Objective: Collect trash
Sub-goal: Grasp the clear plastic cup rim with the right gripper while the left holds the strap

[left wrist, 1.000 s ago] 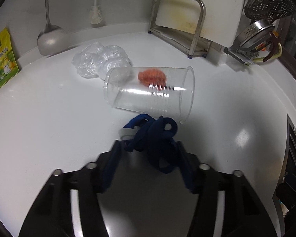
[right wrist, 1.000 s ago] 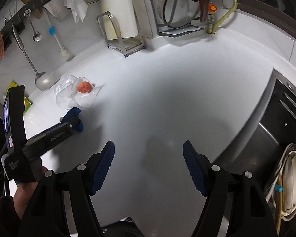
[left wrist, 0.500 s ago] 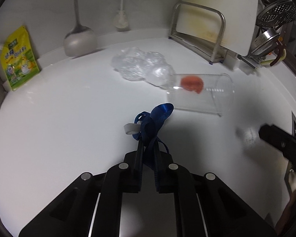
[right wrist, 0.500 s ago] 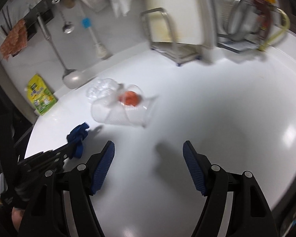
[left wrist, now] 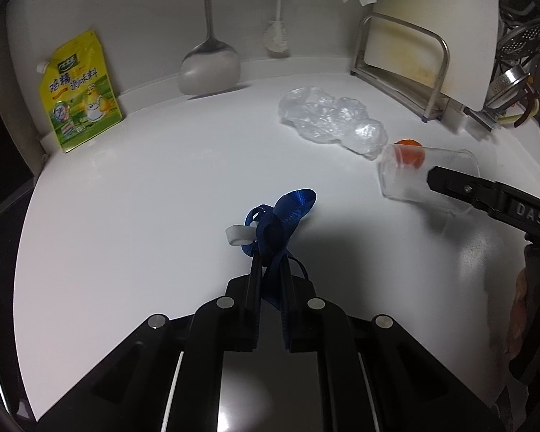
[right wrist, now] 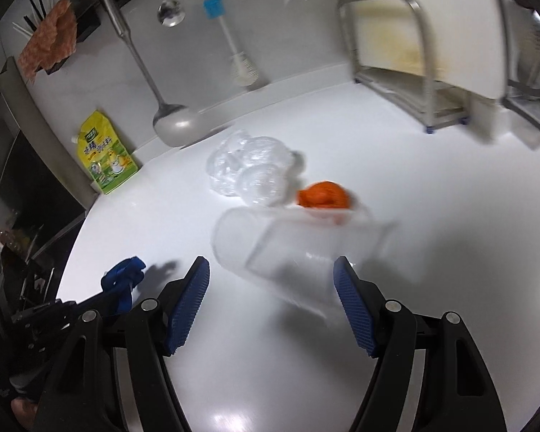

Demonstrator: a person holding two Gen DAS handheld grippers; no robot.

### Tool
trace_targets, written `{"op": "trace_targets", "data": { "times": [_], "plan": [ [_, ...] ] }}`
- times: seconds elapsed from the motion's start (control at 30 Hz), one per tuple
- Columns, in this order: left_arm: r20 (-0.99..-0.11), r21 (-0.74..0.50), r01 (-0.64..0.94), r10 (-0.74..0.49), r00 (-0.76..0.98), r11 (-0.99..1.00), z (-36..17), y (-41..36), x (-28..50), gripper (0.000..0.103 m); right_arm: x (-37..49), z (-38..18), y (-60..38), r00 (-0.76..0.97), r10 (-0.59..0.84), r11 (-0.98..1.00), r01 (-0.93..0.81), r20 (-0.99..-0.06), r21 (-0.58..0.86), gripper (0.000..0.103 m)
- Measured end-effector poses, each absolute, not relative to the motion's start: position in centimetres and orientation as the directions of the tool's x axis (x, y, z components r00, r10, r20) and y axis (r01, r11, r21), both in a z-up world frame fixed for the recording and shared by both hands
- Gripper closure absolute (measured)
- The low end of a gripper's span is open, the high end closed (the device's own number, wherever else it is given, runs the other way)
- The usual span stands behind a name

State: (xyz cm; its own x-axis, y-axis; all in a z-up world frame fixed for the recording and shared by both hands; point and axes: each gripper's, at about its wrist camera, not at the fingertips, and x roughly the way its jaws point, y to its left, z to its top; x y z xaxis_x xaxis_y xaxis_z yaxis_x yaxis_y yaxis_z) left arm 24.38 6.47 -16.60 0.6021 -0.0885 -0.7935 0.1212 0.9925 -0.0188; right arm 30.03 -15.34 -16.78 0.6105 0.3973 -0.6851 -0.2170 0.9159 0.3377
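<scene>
The left gripper [left wrist: 270,270] is clamped on the crumpled blue ribbon [left wrist: 282,216], lifted above the white counter [left wrist: 144,187]. The right gripper [right wrist: 271,280] is wide open before the clear plastic cup [right wrist: 298,248] lying on its side — I judge the next move is to advance and close gently, since thin walls may buckle.

Glossy white countertop [left wrist: 162,187], clear smooth plastic cup [right wrist: 298,244], crinkled plastic film [left wrist: 327,118], woven blue strap [left wrist: 280,223], brushed metal rack [left wrist: 403,68]
</scene>
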Motion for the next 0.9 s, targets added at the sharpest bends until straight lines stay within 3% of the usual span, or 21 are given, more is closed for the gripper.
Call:
{"op": "trace_targets", "data": {
  "times": [0.07, 0.13, 0.17, 0.2, 0.3, 0.4, 0.9],
  "plan": [
    [-0.793, -0.017, 0.115, -0.084, 0.603, 0.993, -16.5, 6.9, 24.3, 0.093, 30.8, -17.1, -14.5, 0.599, 0.411, 0.910, -0.225, -0.687, 0.347, 0.035],
    [-0.794, -0.015, 0.111, -0.079, 0.603, 0.994, -16.5, 7.3, 24.3, 0.093, 31.3, -17.4, -13.6, 0.594, 0.411, 0.910, -0.225, -0.692, 0.347, 0.046],
    [-0.793, -0.014, 0.109, -0.078, 0.604, 0.994, -16.4, 7.5, 24.2, 0.093, 31.4, -17.4, -13.2, 0.591, 0.408, 0.912, -0.225, -0.696, 0.344, 0.060],
    [-0.792, -0.014, 0.107, -0.076, 0.605, 0.994, -16.3, 7.7, 24.1, 0.093, 31.5, -17.5, -13.0, 0.592, 0.403, 0.914, -0.224, -0.698, 0.338, 0.069],
    [-0.789, -0.006, 0.100, -0.066, 0.611, 0.995, -16.1, 8.0, 23.8, 0.093, 31.2, -17.3, -12.1, 0.615, 0.368, 0.929, -0.218, -0.698, 0.299, 0.084],
    [-0.789, -0.008, 0.096, -0.065, 0.611, 0.995, -15.9, 8.2, 23.3, 0.093, 30.6, -16.8, -11.6, 0.635, 0.336, 0.942, -0.210, -0.695, 0.263, 0.091],
    [-0.761, -0.020, 0.137, -0.104, 0.641, 0.990, -12.1, 5.6, 17.0, 0.093, 20.5, -11.6, -13.5, 0.705, 0.243, 0.969, -0.147, -0.666, 0.198, 0.094]
  ]
}}
